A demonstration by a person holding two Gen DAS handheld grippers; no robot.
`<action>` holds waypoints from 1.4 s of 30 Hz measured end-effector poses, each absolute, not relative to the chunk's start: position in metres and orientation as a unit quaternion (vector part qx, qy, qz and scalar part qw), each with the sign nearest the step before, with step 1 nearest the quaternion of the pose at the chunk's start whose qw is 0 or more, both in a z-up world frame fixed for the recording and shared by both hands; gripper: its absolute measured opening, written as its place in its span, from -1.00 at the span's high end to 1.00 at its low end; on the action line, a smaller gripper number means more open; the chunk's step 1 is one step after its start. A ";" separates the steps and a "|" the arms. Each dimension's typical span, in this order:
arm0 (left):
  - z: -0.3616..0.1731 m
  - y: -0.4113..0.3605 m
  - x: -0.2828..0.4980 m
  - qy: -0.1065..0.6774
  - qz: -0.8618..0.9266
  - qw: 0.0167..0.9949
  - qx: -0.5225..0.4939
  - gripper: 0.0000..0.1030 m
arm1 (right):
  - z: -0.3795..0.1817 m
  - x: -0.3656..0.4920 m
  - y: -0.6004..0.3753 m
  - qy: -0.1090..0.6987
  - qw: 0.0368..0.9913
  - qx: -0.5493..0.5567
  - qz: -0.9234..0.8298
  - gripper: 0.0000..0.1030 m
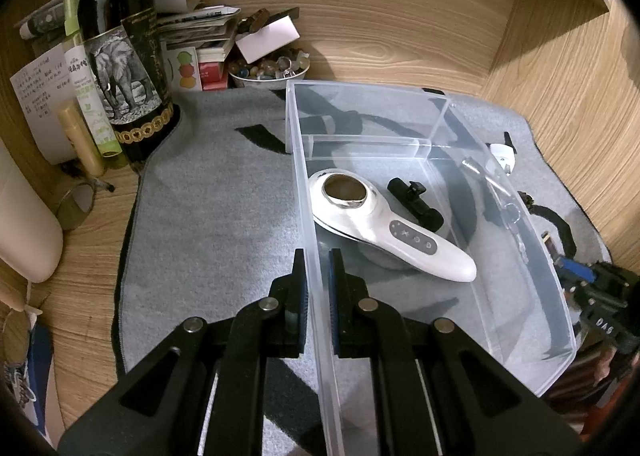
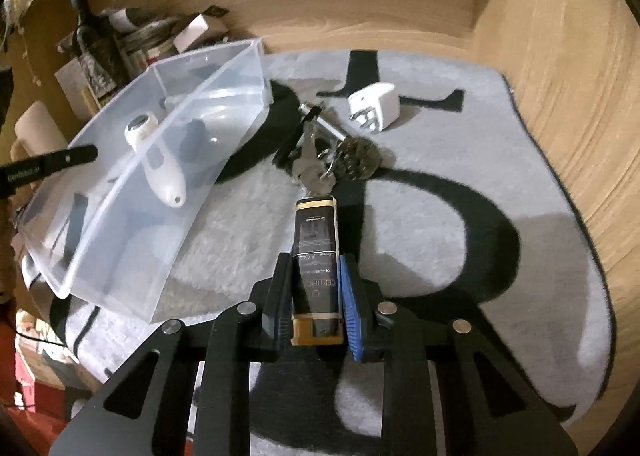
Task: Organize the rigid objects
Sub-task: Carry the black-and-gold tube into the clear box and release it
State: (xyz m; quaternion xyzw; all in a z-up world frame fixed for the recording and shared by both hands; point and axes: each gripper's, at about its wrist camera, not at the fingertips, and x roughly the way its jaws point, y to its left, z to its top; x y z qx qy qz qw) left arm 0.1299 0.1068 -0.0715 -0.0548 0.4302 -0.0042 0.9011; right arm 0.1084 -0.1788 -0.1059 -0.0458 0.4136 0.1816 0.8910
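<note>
A clear plastic bin (image 1: 500, 192) stands on the grey mat. Inside it lie a white handheld device (image 1: 384, 224) and a small black clip (image 1: 416, 204). My left gripper (image 1: 318, 256) is shut on the bin's near-left wall. In the right wrist view the bin (image 2: 168, 224) sits to the left, with the white device (image 2: 156, 160) inside. My right gripper (image 2: 316, 260) is shut on a black and gold lighter (image 2: 316, 240) that lies lengthwise between its pads, just above the mat.
Beyond the lighter lie a bunch of keys (image 2: 312, 164), a brown fuzzy ball (image 2: 356, 156), a metal cylinder (image 2: 324, 120) and a white plug adapter (image 2: 374, 108). A wine bottle (image 1: 120, 56), papers and a bowl of stones (image 1: 268, 70) crowd the back left. Wooden walls enclose the desk.
</note>
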 end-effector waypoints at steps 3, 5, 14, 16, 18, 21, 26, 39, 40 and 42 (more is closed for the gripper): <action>-0.071 0.108 0.130 0.430 -0.003 0.901 -0.054 0.85 | -0.095 0.107 -0.181 0.398 0.899 -0.046 0.178 0.58; -0.071 0.108 0.130 0.430 -0.004 0.901 -0.055 0.85 | -0.086 0.109 -0.181 0.386 0.904 -0.045 0.179 0.58; -0.071 0.109 0.131 0.431 -0.003 0.901 -0.053 0.85 | -0.038 0.117 -0.157 0.314 0.923 -0.059 0.214 0.59; -0.071 0.109 0.131 0.431 -0.003 0.901 -0.053 0.85 | -0.028 0.119 -0.148 0.300 0.925 -0.065 0.226 0.58; -0.071 0.109 0.131 0.431 -0.003 0.901 -0.053 0.85 | -0.020 0.121 -0.139 0.287 0.925 -0.070 0.240 0.58; -0.071 0.109 0.131 0.431 -0.003 0.901 -0.053 0.85 | -0.009 0.124 -0.122 0.272 0.924 -0.079 0.258 0.58; -0.071 0.109 0.131 0.430 -0.003 0.901 -0.053 0.85 | -0.001 0.130 -0.098 0.262 0.917 -0.090 0.287 0.58; -0.072 0.108 0.130 0.430 -0.010 0.901 -0.053 0.85 | -0.017 0.159 -0.036 0.307 0.880 -0.146 0.331 0.58; -0.072 0.108 0.130 0.430 -0.011 0.901 -0.053 0.85 | -0.020 0.162 -0.033 0.313 0.877 -0.152 0.332 0.58; -0.072 0.109 0.129 0.429 -0.012 0.902 -0.055 0.85 | -0.028 0.167 -0.025 0.328 0.868 -0.166 0.334 0.58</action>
